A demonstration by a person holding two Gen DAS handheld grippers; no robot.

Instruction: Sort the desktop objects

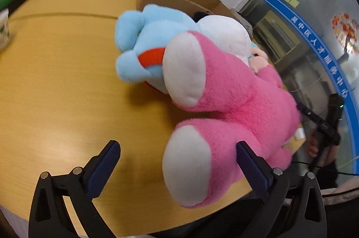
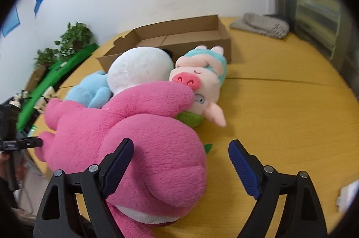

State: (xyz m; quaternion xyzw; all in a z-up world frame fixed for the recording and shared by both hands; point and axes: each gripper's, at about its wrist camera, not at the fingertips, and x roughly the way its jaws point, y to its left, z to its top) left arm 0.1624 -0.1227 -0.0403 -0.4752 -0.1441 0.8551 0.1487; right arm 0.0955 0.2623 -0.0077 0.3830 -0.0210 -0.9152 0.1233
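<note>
A heap of soft toys lies on the round yellow table (image 1: 56,81), close to its near edge. The big pink plush bear (image 1: 235,103) sprawls on top of the heap; from the left wrist view its two white-soled feet face the camera, and one foot sits between the spread jaws of the left gripper (image 1: 177,155), with the right-hand finger just beside the leg, though I cannot tell whether it touches. At about ten o'clock from the bear lies a light blue plush (image 1: 139,40) with a red band, and a white round plush (image 1: 224,34) rests against it.

The right wrist view shows what the other barely catches: a pink pig plush (image 2: 199,78) in a teal striped cap, tucked under the bear's arm at about one o'clock. The right gripper (image 2: 181,150) has its jaws wide apart and holds nothing, its left finger over the bear's bulk, its right finger above bare table.

Behind the heap, at twelve o'clock, stands an open cardboard box (image 2: 179,34). A grey cloth (image 2: 260,25) lies beyond it, and green plants (image 2: 74,36) stand along the wall.
</note>
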